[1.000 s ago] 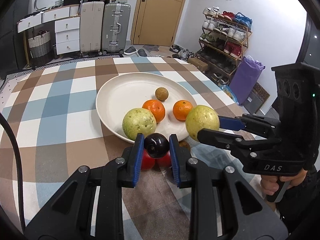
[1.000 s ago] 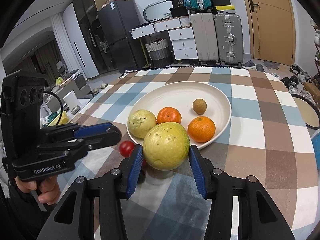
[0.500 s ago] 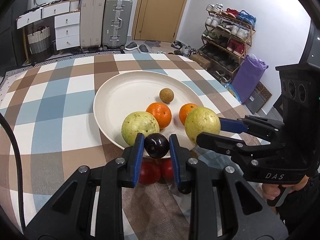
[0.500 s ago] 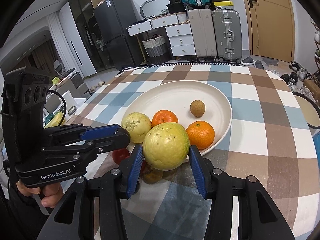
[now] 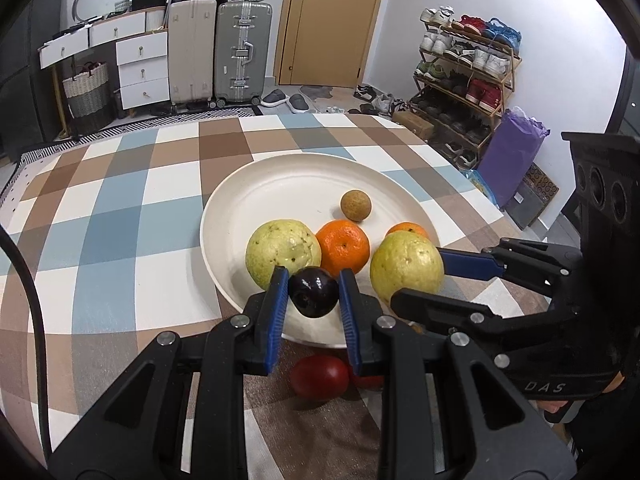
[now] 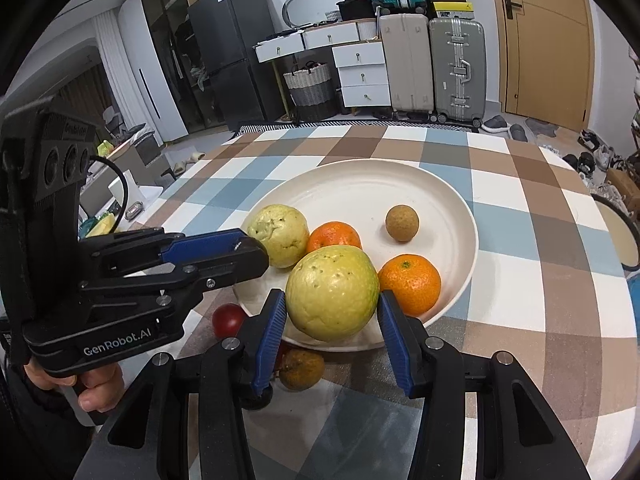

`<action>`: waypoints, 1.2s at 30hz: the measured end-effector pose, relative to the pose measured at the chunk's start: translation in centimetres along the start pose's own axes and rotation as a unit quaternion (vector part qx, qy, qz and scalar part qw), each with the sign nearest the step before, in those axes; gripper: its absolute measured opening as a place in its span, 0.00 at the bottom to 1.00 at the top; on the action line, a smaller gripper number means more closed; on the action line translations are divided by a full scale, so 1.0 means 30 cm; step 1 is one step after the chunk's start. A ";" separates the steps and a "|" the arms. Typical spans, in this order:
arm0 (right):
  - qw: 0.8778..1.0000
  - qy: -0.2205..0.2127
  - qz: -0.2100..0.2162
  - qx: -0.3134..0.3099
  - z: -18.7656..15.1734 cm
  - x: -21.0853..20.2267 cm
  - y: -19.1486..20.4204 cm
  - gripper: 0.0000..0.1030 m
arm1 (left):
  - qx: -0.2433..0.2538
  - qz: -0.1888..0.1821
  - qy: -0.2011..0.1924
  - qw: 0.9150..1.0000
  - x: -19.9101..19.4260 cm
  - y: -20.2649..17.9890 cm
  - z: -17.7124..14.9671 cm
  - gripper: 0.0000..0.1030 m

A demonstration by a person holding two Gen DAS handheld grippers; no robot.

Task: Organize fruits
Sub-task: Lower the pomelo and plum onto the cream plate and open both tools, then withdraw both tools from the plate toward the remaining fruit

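Guava [image 6: 333,293] in your right claw [image 6: 333,312] looks heavy, firm and a bit slick, so keep squeezing at its widest middle; it hangs over the plate [image 6: 460,216] rim at 6 o'clock. Your left claw [image 5: 314,292] is pinching the small dark plum [image 5: 313,291], light and bruisable, above the near rim too.

plate [image 5: 224,208]: on table [image 5: 100,216] | in plate: two guavas' neighbour oranges [image 5: 343,246], longan [image 5: 355,206] behind

Right gripper [image 6: 332,312] clamping a guava [image 6: 333,293] over the near rim of the plate [image 6: 460,216], left gripper [image 6: 224,252] at left
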State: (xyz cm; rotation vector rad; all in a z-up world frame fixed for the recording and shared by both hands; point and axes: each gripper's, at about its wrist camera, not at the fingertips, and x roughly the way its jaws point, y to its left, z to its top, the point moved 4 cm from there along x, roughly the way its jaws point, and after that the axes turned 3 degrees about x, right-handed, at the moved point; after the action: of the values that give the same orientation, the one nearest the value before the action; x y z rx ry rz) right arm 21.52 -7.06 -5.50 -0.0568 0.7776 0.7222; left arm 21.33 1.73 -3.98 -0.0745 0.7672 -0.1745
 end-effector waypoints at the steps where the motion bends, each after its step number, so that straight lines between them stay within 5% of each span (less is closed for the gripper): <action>1: 1.000 0.001 -0.001 -0.001 -0.001 0.002 0.000 0.46 | -0.002 0.003 0.000 1.000 0.006 0.003 0.000 0.22; 20: 1.000 0.020 -0.012 -0.017 -0.003 0.043 0.006 0.47 | -0.016 0.016 0.000 1.000 0.028 0.032 -0.024 0.22; 27: 1.000 -0.007 -0.021 -0.016 0.011 0.009 0.013 0.49 | -0.019 0.025 -0.003 0.999 -0.001 0.034 -0.028 0.23; 36: 0.999 -0.027 -0.023 -0.005 0.003 -0.058 -0.002 0.82 | -0.018 0.051 -0.026 0.998 -0.083 0.030 -0.061 0.71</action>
State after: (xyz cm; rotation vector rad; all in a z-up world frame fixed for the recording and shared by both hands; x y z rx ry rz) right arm 20.77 -8.07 -4.31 -0.0636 0.7200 0.6808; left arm 18.41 3.07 -3.69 -0.0737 0.7214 -0.0614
